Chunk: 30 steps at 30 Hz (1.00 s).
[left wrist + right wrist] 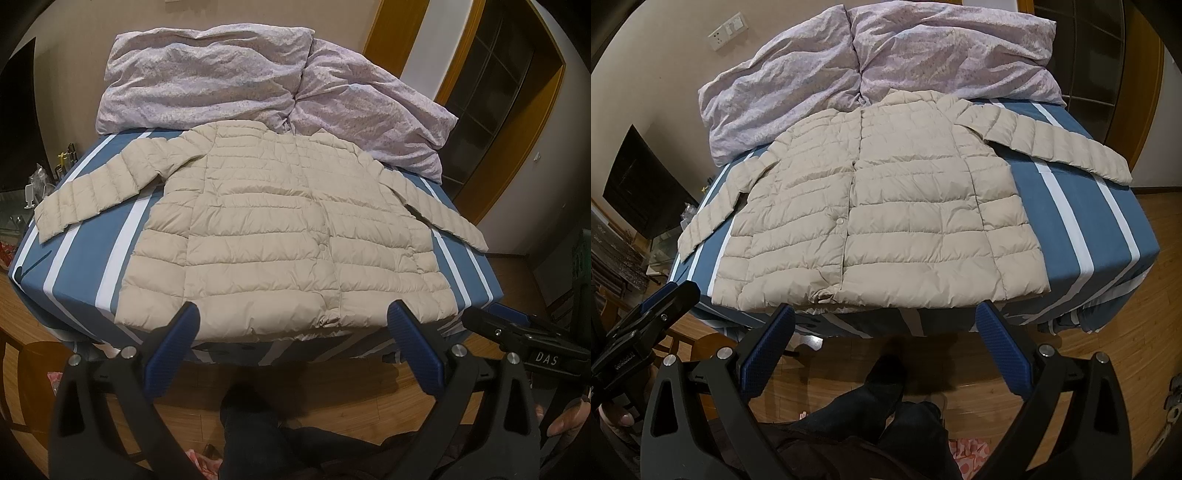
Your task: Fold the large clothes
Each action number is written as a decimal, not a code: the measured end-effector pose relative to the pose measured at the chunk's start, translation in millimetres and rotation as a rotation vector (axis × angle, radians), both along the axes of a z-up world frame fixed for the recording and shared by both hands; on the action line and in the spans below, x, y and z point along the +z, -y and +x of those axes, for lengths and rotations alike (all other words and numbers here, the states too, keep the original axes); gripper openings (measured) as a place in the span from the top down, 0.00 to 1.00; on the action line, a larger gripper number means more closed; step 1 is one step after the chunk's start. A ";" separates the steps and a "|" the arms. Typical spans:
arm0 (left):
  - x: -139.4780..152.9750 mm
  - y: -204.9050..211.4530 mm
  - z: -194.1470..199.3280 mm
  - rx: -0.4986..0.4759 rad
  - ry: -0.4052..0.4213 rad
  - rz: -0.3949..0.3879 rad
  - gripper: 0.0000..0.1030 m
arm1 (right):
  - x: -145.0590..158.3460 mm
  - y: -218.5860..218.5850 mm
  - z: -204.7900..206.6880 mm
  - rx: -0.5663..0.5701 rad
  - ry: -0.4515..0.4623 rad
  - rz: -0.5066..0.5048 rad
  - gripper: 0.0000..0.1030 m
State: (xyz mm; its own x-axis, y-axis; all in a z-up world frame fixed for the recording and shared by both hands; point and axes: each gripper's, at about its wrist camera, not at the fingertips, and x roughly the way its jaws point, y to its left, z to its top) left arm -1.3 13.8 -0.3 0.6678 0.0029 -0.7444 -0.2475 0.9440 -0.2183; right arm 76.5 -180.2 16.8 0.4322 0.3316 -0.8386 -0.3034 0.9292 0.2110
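**Jacket flat on the bed, both grippers wide open and empty**

Jacket lies spread on the bed, front side up, its hem along the near edge.

The left gripper hangs just short of that hem, over the floor at the bed's foot. Its jaws stand wide apart, the blue pads facing each other with nothing between them. The right gripper hangs beside it at about the same height, also spread wide and holding nothing. Each one shows at the edge of the other's view: the right at the lower right of the left wrist view, the left at the lower left of the right wrist view. A hand grips the right tool's handle. Dark trouser legs show below, over the wooden floor.

The jacket is beige and quilted in crosswise bands, closed down the front, with one snap plainly visible. Its collar points at the far end of the bed. Both sleeves lie out to the sides, angled toward the near corners; neither is folded in. Under it is a blue sheet with white stripes. A crumpled lilac duvet is heaped at the far end, touching the collar. Behind it is a beige wall with a socket plate.
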 end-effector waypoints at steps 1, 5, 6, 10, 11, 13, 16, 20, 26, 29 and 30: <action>0.1 1.7 0.1 0.000 0.000 0.000 0.02 | 0.3 0.0 -0.3 0.000 0.001 0.000 0.03; 0.1 1.7 0.0 0.000 0.000 -0.001 0.02 | 0.8 -1.9 0.2 0.002 0.001 0.001 0.03; 0.2 1.6 0.0 0.000 0.000 0.000 0.02 | 0.5 -1.0 0.0 0.000 0.001 0.000 0.03; 1.2 0.8 -0.8 0.000 0.001 0.001 0.02 | 0.8 -1.7 -0.5 0.001 0.003 0.001 0.03; 1.2 0.3 -0.8 -0.001 0.001 0.000 0.02 | 0.3 -1.1 -0.4 0.001 0.002 0.001 0.03; 1.3 1.0 -1.0 0.000 0.001 0.000 0.02 | 1.7 -2.6 -0.5 0.001 0.002 0.001 0.03; 1.2 1.3 -1.0 0.000 0.001 0.000 0.02 | 1.6 -3.3 -0.4 -0.001 0.001 0.001 0.03; 2.0 2.6 -1.1 0.000 0.001 -0.001 0.02 | 3.1 -2.6 0.4 0.000 0.002 0.002 0.03; 3.7 -0.3 -0.7 0.000 -0.002 -0.002 0.02 | 6.6 -4.7 2.1 -0.001 -0.002 0.005 0.03; 3.1 1.2 -1.1 0.001 0.000 -0.001 0.02 | 4.9 -3.6 4.8 -0.002 -0.008 0.008 0.03; 3.2 -1.2 -0.3 0.001 -0.003 -0.002 0.02 | 4.7 -3.8 6.7 -0.003 -0.010 0.011 0.03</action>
State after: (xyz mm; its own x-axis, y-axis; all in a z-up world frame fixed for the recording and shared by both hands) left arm -1.6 15.0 2.9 0.6655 0.0022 -0.7464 -0.2487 0.9435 -0.2190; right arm 83.2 -176.4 21.5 0.4248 0.3398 -0.8391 -0.2986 0.9276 0.2245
